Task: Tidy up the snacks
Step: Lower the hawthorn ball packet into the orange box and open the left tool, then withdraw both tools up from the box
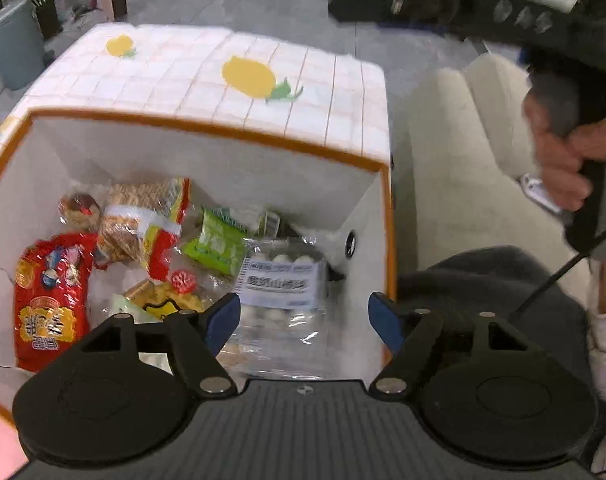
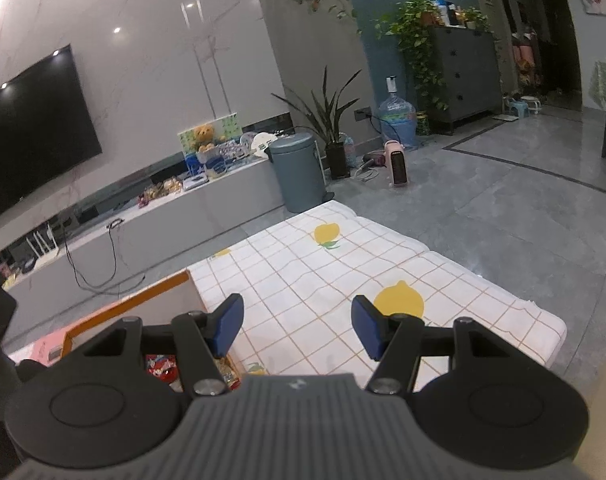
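Grey floor tiles (image 2: 503,208) surround a table (image 1: 207,80) covered with a lemon-print checked cloth. At lower left of the left wrist view, a white storage box (image 1: 231,168) with an orange rim holds the snacks: a red bag (image 1: 51,300), a green packet (image 1: 215,240) and a clear labelled pack (image 1: 281,284), lying loose on the box floor for collection in one place. Above them the left tongs (image 1: 304,316) hang spread, nothing between the pads. The right tongs (image 2: 297,326), also spread and empty, hover over the cloth, apparently clear of the box on standby.
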### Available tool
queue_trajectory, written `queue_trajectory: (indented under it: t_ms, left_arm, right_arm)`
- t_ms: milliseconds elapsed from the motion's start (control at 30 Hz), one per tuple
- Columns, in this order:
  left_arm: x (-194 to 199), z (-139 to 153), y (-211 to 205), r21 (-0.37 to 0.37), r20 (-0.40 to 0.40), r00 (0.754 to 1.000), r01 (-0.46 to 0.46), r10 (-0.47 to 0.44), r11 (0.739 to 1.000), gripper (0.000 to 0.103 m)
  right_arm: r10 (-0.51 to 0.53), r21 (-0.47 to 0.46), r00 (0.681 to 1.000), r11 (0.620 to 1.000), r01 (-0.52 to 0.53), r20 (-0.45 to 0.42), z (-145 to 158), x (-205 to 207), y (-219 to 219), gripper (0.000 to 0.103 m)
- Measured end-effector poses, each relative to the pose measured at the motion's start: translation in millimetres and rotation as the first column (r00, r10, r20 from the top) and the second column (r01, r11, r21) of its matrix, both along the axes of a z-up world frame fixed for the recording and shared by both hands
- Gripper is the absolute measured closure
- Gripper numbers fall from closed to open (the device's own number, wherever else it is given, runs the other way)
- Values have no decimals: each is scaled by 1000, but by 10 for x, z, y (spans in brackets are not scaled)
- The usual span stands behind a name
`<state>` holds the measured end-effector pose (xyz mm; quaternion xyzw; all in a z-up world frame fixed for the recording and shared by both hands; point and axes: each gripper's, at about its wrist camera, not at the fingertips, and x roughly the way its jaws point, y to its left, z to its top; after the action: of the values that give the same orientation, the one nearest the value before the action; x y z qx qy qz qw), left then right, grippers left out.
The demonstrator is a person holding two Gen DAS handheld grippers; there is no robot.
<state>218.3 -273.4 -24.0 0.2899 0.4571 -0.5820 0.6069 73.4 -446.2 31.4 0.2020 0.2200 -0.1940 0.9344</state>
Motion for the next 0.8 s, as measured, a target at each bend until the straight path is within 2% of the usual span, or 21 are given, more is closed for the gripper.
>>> queue_trajectory:
  t_ms: [67, 100, 133, 167, 200, 267, 300, 333, 400, 500, 567, 700, 800]
  left_arm:
    - [-24, 92, -2, -32, 23, 1000, -1, 1, 999, 19]
    - [-39, 113, -25, -34, 50, 999, -5, 7, 999, 27]
    - [-58, 123, -61, -34, 78, 997, 0, 2, 999, 45]
    - [-65, 123, -100, -32, 75, 997, 19, -16, 999, 51]
    - [-57, 111, -138, -28, 49, 998, 38, -37, 999, 54]
    - [0, 66, -220, -16, -33, 997, 64, -64, 998, 72]
    - [27, 42, -251, -16, -52, 996, 70, -71, 997, 74]
    - [44, 8, -261, -9, -53, 996, 74, -74, 997, 76]
    - [78, -86, -309, 38, -33, 998, 57, -55, 998, 89]
    - [164, -341, -379, 143, -45, 999, -5, 11, 990, 92]
    - [172, -401, -366, 138, -71, 997, -28, 39, 990, 92]
    - [132, -403, -382, 141, -67, 993, -84, 94, 986, 92]
    - [95, -347, -351, 123, -33, 989, -136, 141, 983, 85]
  right_arm:
    - [-4, 15, 1000, 1000, 4, 0, -12, -2, -24, 44]
    - [-6, 18, 1000, 1000, 6, -1, -17, 3, -25, 44]
    - [-7, 20, 1000, 1000, 7, -2, -22, 6, -26, 44]
    - [-3, 21, 1000, 1000, 3, -3, -27, 7, -15, 44]
    - [1, 21, 1000, 1000, -1, -3, -27, 12, -9, 44]
    - [8, 21, 1000, 1000, -8, -2, -26, 17, -4, 44]
    - [10, 22, 1000, 1000, -10, -1, -23, 21, -11, 44]
    - [10, 24, 1000, 1000, -10, -1, -26, 23, -16, 44]
    - [10, 30, 1000, 1000, -10, 2, -30, 25, -28, 44]
    - [16, 32, 1000, 999, -16, 1, -33, 39, -25, 44]
    - [18, 31, 1000, 999, -18, 1, -30, 44, -13, 44]
    - [20, 34, 1000, 999, -20, 4, -22, 50, 3, 44]
    - [33, 26, 999, 999, -33, 6, -4, 65, 7, 44]
